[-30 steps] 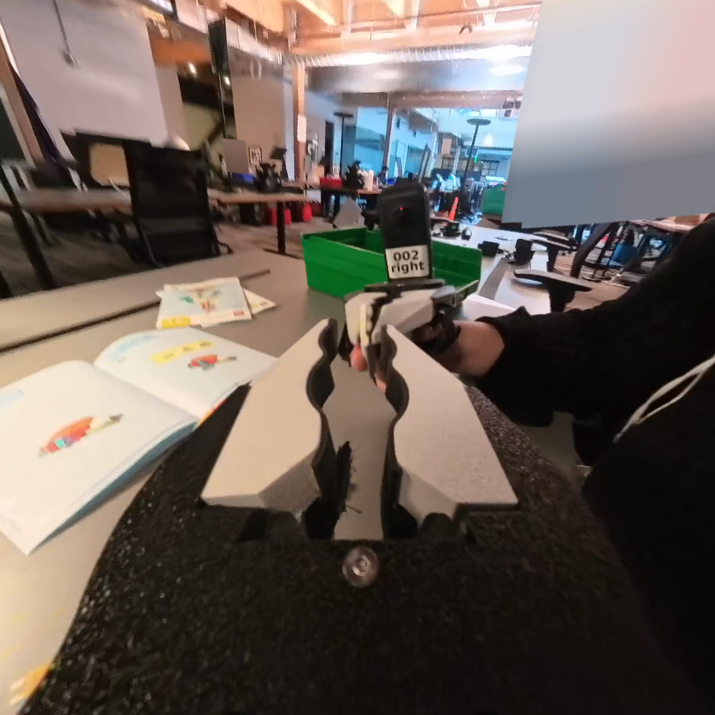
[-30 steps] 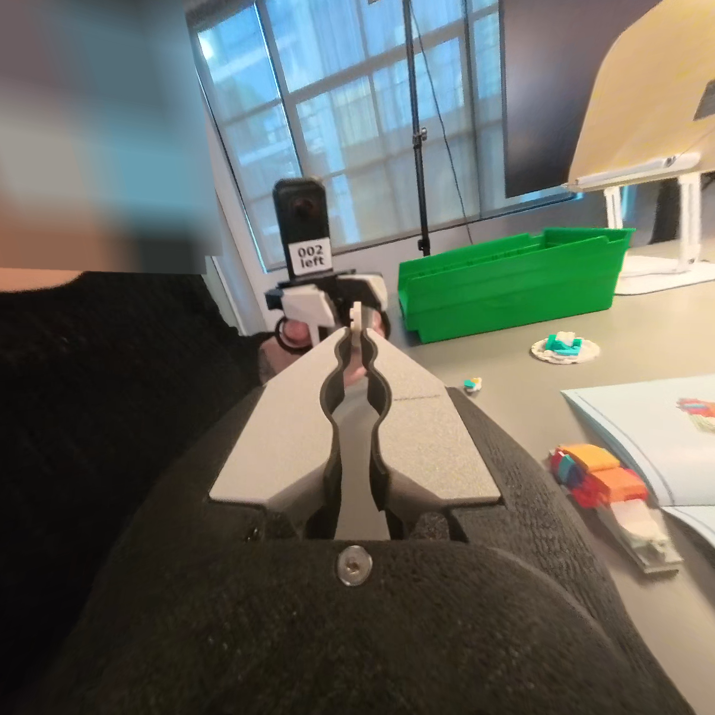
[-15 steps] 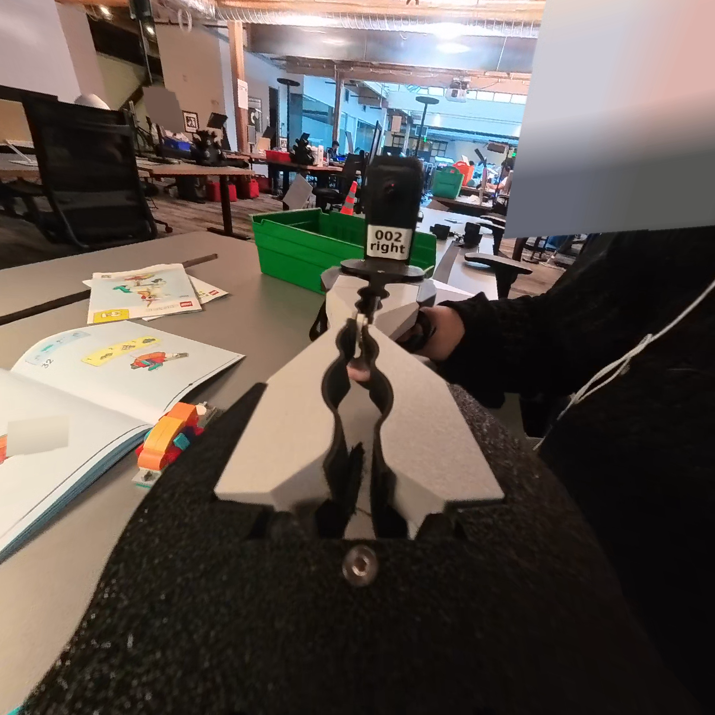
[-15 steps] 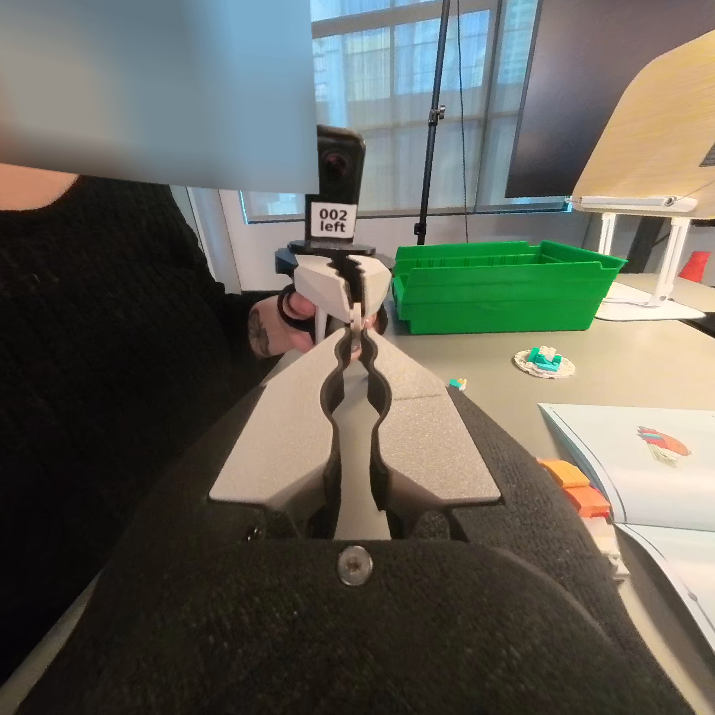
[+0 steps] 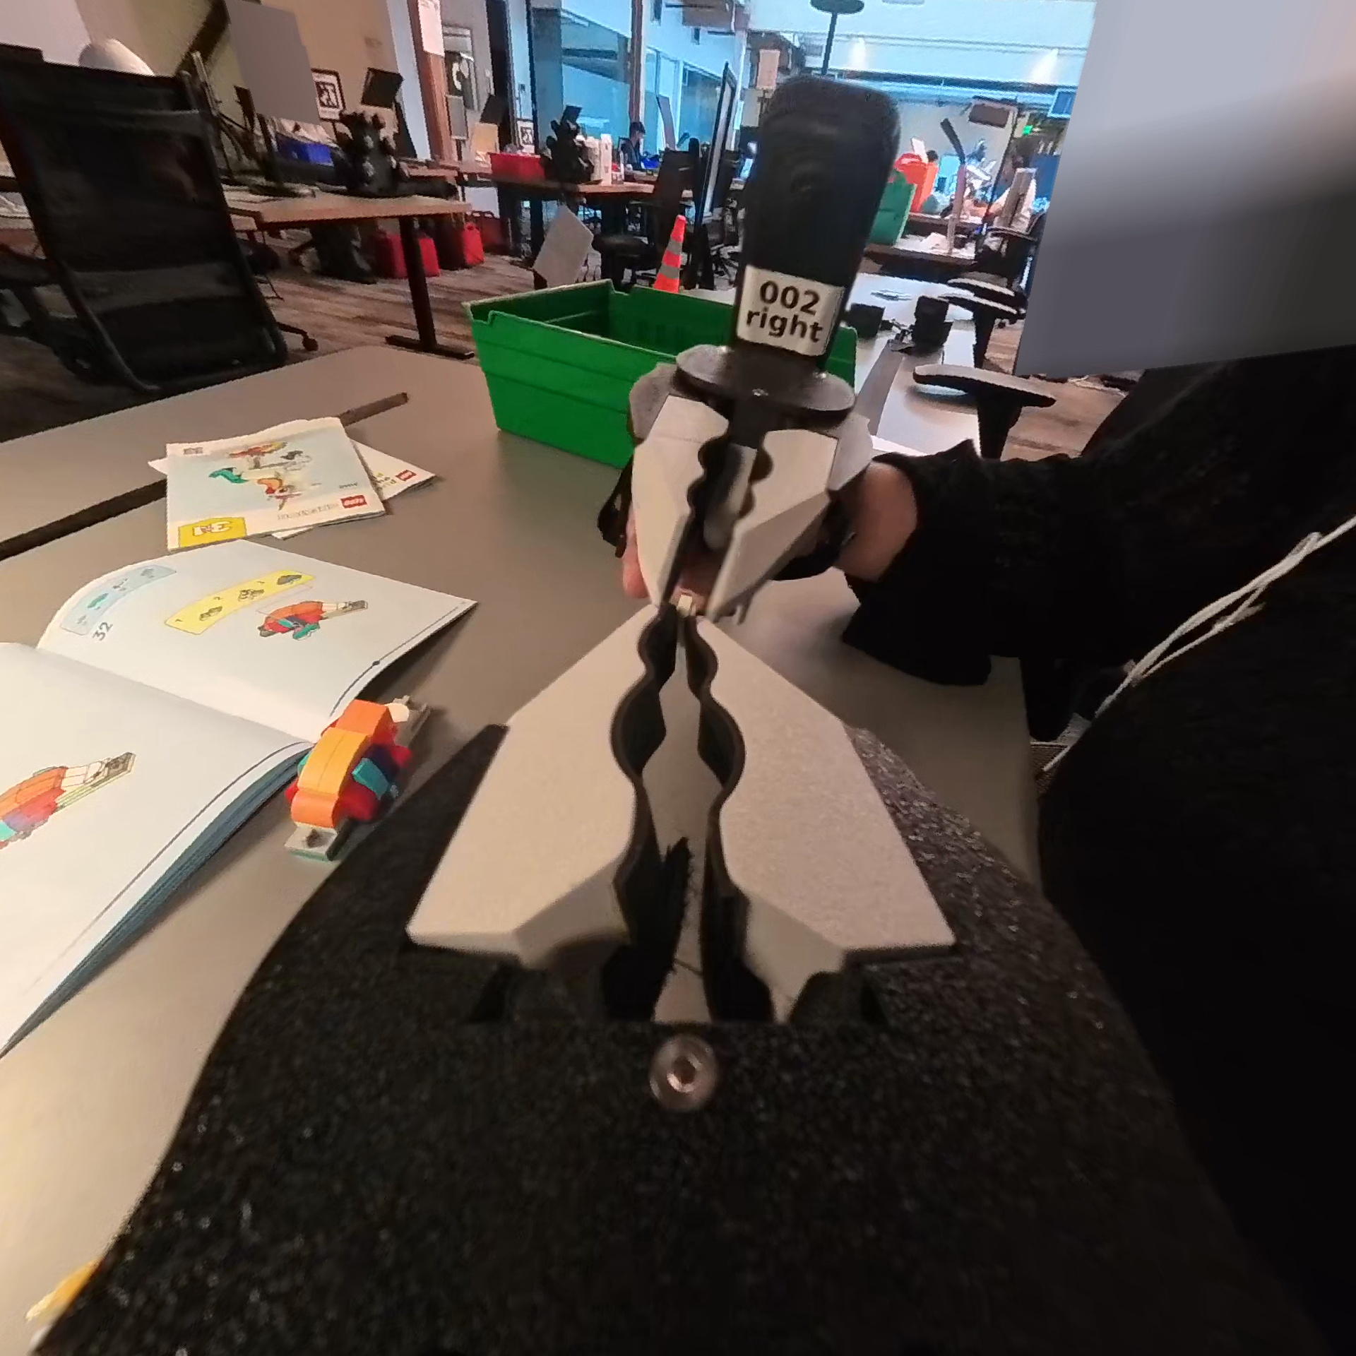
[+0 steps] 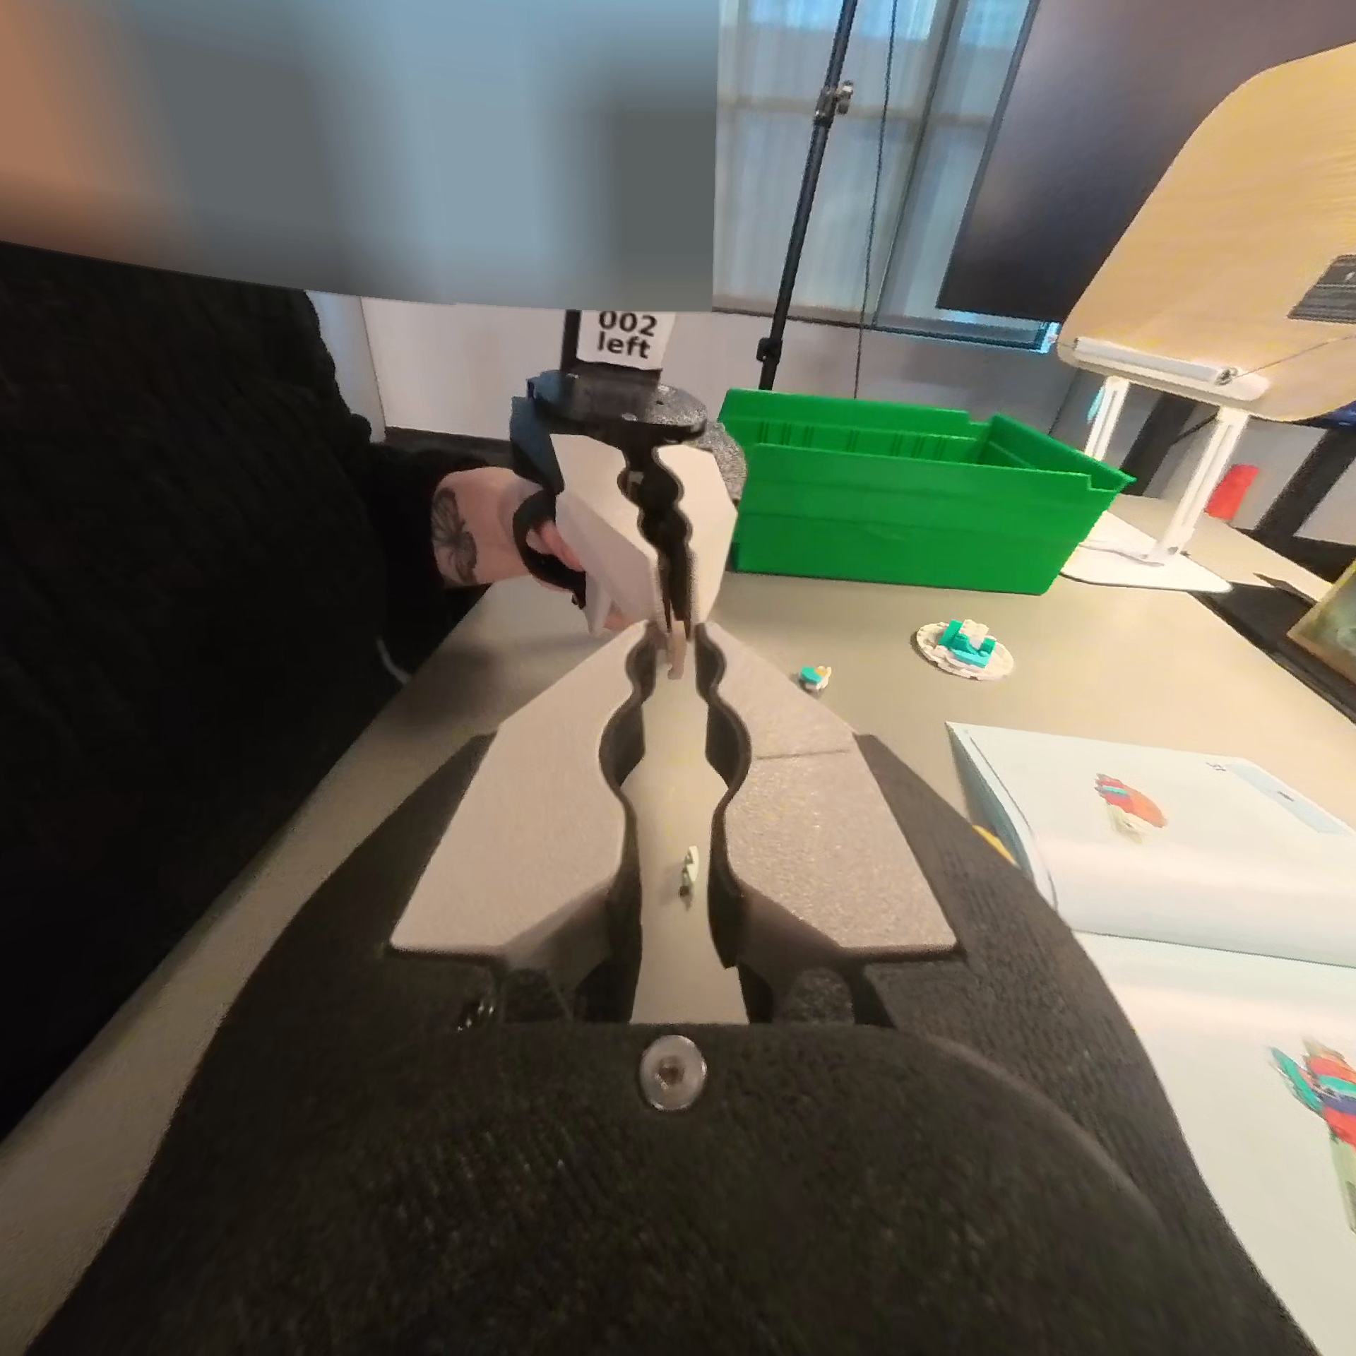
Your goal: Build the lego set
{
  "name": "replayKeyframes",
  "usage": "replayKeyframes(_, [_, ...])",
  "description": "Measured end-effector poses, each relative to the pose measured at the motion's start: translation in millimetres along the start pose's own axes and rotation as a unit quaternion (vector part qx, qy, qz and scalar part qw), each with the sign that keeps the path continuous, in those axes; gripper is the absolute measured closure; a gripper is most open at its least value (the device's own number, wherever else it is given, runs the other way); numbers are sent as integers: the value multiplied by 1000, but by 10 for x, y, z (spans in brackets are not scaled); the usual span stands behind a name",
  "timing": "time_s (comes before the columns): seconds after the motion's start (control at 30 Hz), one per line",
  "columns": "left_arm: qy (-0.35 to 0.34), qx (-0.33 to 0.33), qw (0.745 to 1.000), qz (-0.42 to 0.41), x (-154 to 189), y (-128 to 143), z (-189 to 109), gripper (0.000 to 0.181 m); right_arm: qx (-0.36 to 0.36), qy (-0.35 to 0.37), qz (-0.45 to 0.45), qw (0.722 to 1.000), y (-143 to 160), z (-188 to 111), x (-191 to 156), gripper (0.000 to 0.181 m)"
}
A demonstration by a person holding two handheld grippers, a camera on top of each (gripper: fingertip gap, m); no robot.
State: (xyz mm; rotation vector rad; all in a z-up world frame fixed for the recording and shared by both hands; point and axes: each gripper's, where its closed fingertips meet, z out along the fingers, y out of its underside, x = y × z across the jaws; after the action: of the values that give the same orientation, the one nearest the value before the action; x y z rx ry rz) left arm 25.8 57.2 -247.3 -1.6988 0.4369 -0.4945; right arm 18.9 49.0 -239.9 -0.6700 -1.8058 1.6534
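The big grey table [image 5: 514,514] is holding everything. In the left wrist view, a green bin [image 5: 558,381] is sitting at 12 o'clock from the left gripper [image 5: 676,627]. An open book [image 5: 183,704] is lying at 9 o'clock. A small orange and red lego model [image 5: 352,770] is resting against the book's edge, well apart from both grippers.

The two grippers are meeting tip to tip above the table, pointing at each other. In its own view, the right gripper [image 6: 673,642] is reaching toward 12 o'clock. The left one is coming down at it from 12 o'clock, tilted a little.

The small pale piece [image 6: 673,653] is sitting right where the tips meet. It is standing up, with its long side running from 12 to 6 o'clock. The left gripper is clenched on the top end of the piece and is holding it up. The right gripper's fingers [image 6: 706,646] are standing a little apart, one on each side of the bottom end. They are not seen pressing on it, so the right gripper looks released.

Both hands are just as near the piece. The next move probably depends on keeping the piece straight between the right tips.
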Motion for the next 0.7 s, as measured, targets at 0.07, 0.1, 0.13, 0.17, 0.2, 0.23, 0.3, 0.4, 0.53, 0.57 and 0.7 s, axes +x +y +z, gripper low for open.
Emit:
replayKeyframes(0.07, [4,-1,1000,-7,6,14,3,181,-2,-4,0,1000,9,-4,-9,178])
replayKeyframes(0.1, [7,-3,1000,-12,8,29,7,181,-5,-8,2,1000,20,-4,-16,178])
replayKeyframes(0.13, [7,-7,1000,-19,3,52,11,180,-12,-10,1,1000,42,-4,-21,178])
replayKeyframes(0.17, [5,-17,1000,-24,-6,93,13,180,-22,-11,-1,1000,76,-1,-23,178])
replayKeyframes(0.2, [-3,-31,999,-24,-35,155,11,176,-36,-12,0,999,127,4,-21,178])
replayKeyframes(0.23, [-15,-52,998,-19,-74,240,0,163,-54,-11,1,998,197,7,-14,178])
replayKeyframes(0.3, [-31,-102,994,-11,-140,452,-29,151,-102,-16,15,995,389,18,-15,179])
replayKeyframes(0.4, [-23,-157,987,-33,-149,722,-35,140,-161,-26,63,985,678,75,-25,179])
replayKeyframes(0.53, [-12,-200,978,-58,-164,930,-7,139,-196,-33,83,977,837,150,-16,179])
replayKeyframes(0.57, [-13,-210,976,-57,-177,969,-4,139,-198,-34,82,976,844,160,-13,179])
replayKeyframes(0.7, [-8,-234,971,-46,-176,1051,12,143,-225,-38,68,971,922,180,-47,178])
